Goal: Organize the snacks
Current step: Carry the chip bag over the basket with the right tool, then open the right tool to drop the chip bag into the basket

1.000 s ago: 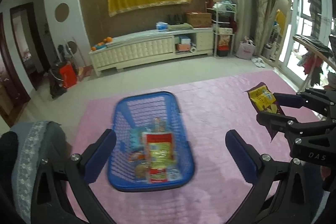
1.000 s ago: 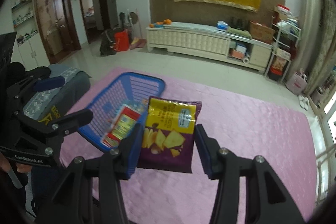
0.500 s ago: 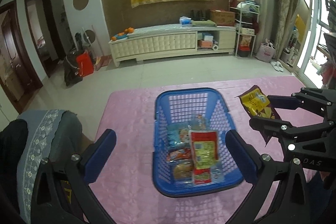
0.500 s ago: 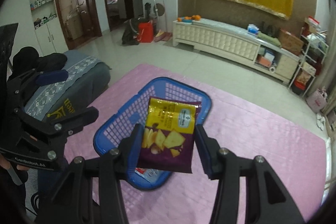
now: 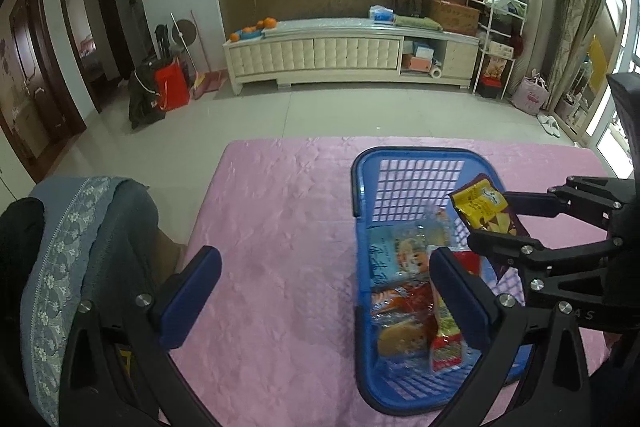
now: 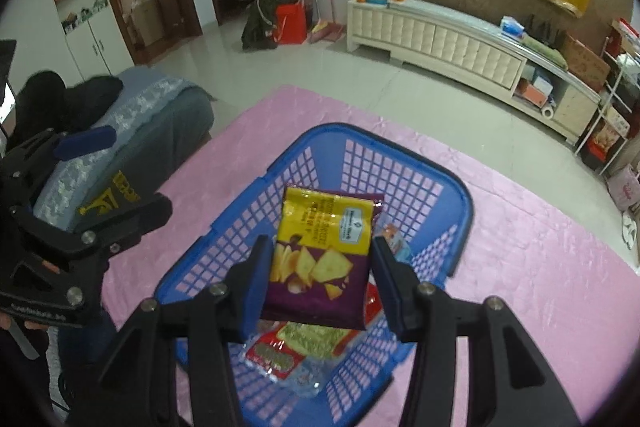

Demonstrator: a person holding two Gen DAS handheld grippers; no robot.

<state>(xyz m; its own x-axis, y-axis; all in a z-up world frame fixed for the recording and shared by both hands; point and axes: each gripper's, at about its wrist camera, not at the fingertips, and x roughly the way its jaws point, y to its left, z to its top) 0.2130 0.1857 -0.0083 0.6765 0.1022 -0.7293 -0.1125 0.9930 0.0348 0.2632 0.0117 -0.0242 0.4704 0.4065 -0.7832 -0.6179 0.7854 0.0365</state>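
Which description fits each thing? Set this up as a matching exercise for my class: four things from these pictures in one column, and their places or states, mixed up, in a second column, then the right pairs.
Things
1. chip bag
2. blue basket
3. left gripper
4. oranges

Places or states
A. on the pink cloth, with snacks inside
B. on the white cabinet by the far wall
C. gripped between the jaws of the right gripper, above the basket
D. jaws open, nothing between them

Pairs: 1-C, 2-A, 3-D, 4-B
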